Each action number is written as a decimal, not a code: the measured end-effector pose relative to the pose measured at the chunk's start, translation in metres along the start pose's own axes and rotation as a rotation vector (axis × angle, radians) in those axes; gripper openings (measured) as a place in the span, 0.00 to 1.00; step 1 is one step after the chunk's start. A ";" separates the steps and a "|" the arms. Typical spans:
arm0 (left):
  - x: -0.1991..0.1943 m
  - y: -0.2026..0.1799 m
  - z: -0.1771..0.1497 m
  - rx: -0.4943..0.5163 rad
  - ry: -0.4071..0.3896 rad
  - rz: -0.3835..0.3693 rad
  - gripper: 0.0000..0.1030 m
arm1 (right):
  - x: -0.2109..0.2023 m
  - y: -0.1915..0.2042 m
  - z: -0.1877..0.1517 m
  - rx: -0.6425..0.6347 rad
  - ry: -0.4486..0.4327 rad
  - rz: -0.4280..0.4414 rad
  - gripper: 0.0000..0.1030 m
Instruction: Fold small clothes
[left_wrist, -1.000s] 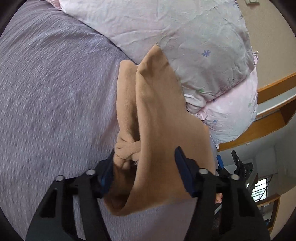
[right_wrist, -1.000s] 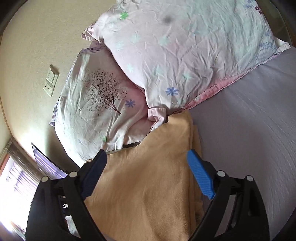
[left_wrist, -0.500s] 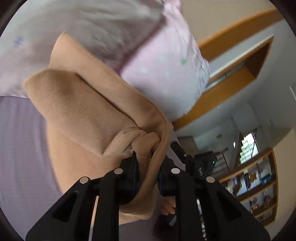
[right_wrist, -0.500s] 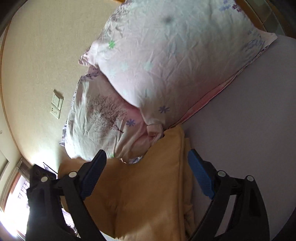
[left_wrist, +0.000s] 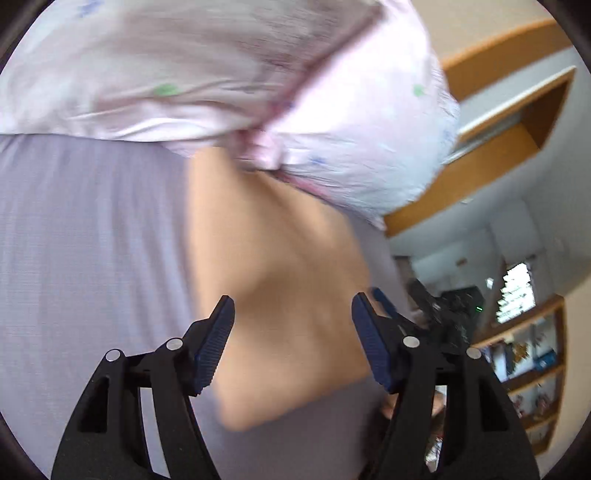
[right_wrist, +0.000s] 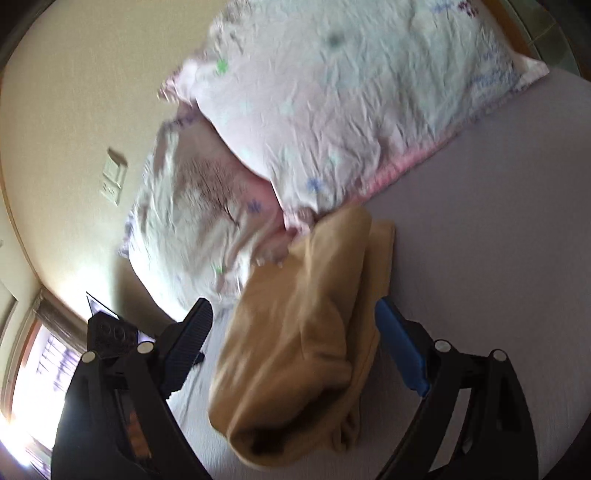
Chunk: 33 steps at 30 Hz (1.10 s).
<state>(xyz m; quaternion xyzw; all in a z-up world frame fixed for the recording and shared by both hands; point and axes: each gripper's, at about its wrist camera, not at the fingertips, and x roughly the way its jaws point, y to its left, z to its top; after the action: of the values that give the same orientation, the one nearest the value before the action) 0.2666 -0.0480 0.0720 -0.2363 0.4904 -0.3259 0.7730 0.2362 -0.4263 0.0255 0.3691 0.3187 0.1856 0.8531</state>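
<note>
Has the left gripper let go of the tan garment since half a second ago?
Yes. The left gripper now stands open, and the tan garment lies on the purple sheet below the pillow.

The left hand-held gripper (left_wrist: 291, 332) hangs with its jaws spread wide and nothing between its blue ribbed pads (left_wrist: 216, 345), above a tan garment (left_wrist: 280, 280) that lies on the lavender bed sheet (left_wrist: 88, 236). The garment is blurred (its folds cannot be made out), and its far end touches the lower edge of the pink floral pillows (left_wrist: 229, 74) stacked at the head of the bed. At right, past the bed's edge, the right hand-held gripper (left_wrist: 384, 299) shows partly, just beside the left one's right finger. Behind it stand a wooden bookshelf (left_wrist: 532, 369) and a bright window (left_wrist: 517, 291).
</note>
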 end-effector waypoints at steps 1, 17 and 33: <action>0.000 0.007 0.002 -0.023 0.007 0.017 0.64 | 0.001 -0.001 -0.003 0.015 0.031 -0.013 0.87; 0.044 0.016 -0.007 -0.006 0.091 0.020 0.64 | 0.076 0.003 0.049 -0.070 0.106 -0.220 0.19; 0.043 0.045 -0.029 -0.094 0.068 -0.125 0.38 | 0.056 0.001 -0.041 0.051 0.323 0.009 0.30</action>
<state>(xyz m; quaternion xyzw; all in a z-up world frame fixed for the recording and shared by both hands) 0.2661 -0.0502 0.0033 -0.2913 0.5152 -0.3579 0.7222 0.2491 -0.3733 -0.0179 0.3576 0.4548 0.2382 0.7801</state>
